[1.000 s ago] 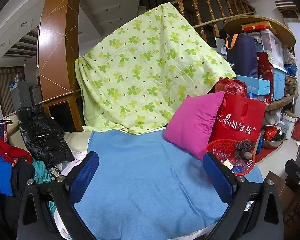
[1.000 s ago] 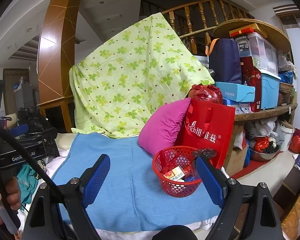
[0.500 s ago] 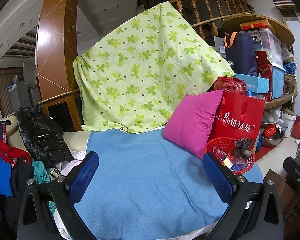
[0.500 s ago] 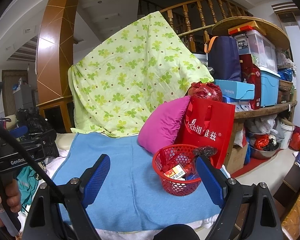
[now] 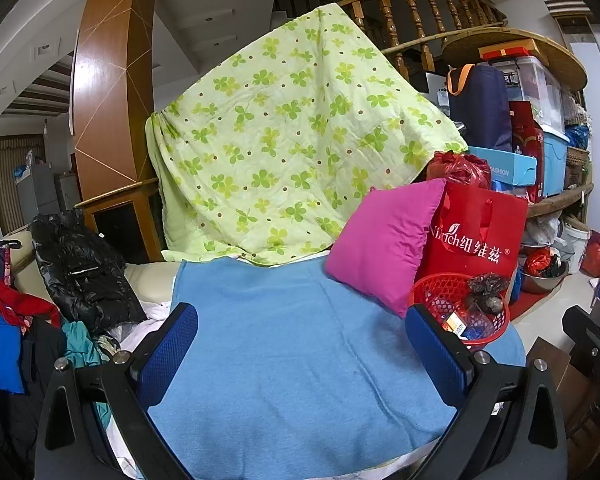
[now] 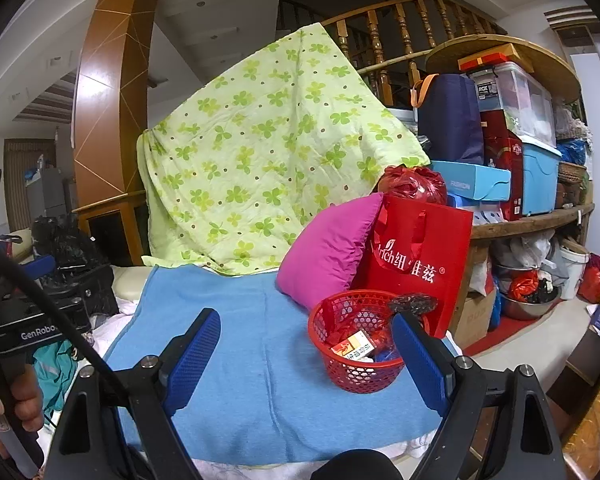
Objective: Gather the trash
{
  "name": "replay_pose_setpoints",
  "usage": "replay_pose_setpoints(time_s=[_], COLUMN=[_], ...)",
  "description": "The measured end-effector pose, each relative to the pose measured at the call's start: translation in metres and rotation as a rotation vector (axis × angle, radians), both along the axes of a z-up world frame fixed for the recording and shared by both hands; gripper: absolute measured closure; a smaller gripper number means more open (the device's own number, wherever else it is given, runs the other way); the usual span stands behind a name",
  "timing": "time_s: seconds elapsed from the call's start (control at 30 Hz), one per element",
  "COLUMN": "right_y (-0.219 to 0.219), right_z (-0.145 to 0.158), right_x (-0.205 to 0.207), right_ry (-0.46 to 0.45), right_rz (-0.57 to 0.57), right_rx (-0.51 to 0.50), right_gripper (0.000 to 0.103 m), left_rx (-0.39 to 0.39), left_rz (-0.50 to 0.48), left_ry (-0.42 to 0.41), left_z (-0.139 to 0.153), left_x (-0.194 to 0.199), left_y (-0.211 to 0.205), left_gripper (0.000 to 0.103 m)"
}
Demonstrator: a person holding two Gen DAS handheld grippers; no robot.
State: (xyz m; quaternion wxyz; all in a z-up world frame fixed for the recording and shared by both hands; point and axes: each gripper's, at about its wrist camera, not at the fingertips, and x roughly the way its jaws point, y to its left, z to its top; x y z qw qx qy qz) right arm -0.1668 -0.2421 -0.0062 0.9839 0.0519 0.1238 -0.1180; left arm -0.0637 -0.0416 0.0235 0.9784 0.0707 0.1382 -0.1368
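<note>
A: As the left wrist view shows it, the left gripper (image 5: 300,344) stands with jaws wide apart and nothing between them, only the blue blanket (image 5: 284,340) beneath. The red basket (image 5: 496,320) sits at the blanket's right edge, just beyond the right-hand jaw and partly hidden by it. A dark crumpled bag (image 5: 486,292) rests on its rim. No loose trash lies on the blanket that I can find.

B: And the right wrist view?

A: The right gripper (image 6: 306,350) is likewise open and empty. The basket (image 6: 340,360) lies in front of it toward the right, its near wall touching the right-hand jaw in the picture; actual contact I cannot confirm. Inside it are a cigarette packet (image 6: 354,346) and red wrappers.

B: Your recommendation?

A: In my judgement, collection looks largely done. Any further piece should be approached with jaws open, closed gently on it, carried over the basket's middle and released low, without knocking the rim, since the light basket on soft bedding could tip.
</note>
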Motion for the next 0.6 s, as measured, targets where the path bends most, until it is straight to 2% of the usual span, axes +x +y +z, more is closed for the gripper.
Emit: replay_pose_setpoints(time_s=[0.6], right_y=[0.0094], right_z=[0.0042], right_x=[0.0103], right_ry=[0.004], right_rz=[0.008], right_rx=[-0.014], right_gripper=[0.013], left_rx=[-0.004], left_rz=[-0.001], left_ry=[0.003], left_z=[-0.0025], left_x=[0.0014], left_y=[0.0031], left_gripper=[0.000])
